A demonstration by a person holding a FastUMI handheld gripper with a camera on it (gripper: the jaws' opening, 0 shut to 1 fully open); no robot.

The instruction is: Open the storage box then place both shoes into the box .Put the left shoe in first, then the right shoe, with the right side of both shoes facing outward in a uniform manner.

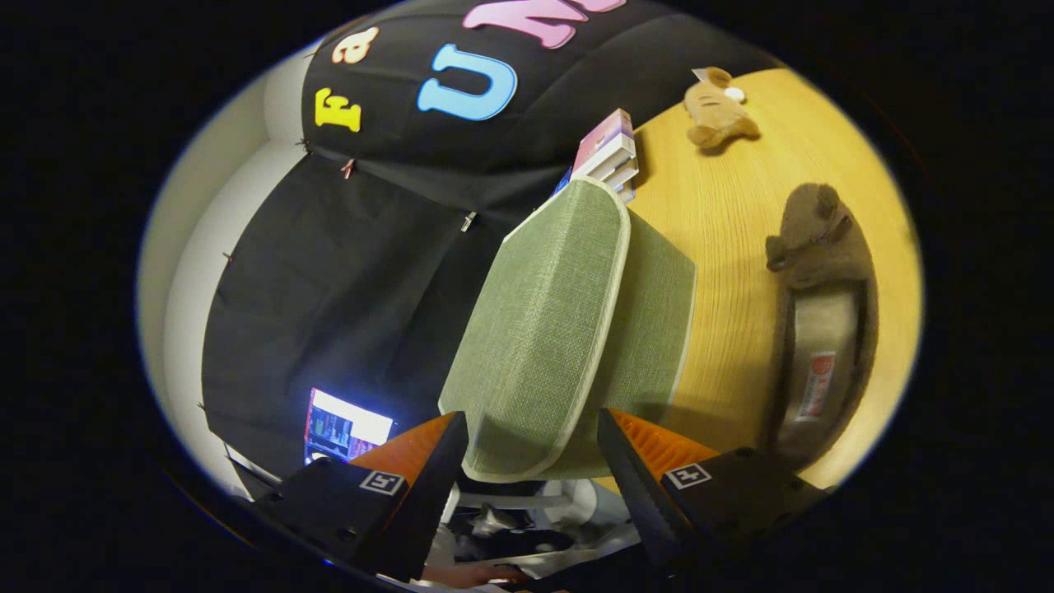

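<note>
Wooden table (725, 247) bears the green storage box (568, 329), its corner edge between the open tool's (531, 449) fingers

square fabric storage box (568, 329): showing sage green weave, pale cream piping
round wooden table (725, 247): glowing honey yellow, fine grain
small plush bear (718, 109): showing tan
stacked books (609, 152): showing pink and white

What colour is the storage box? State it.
Sage green storage box with pale edging, gripper view.
</note>
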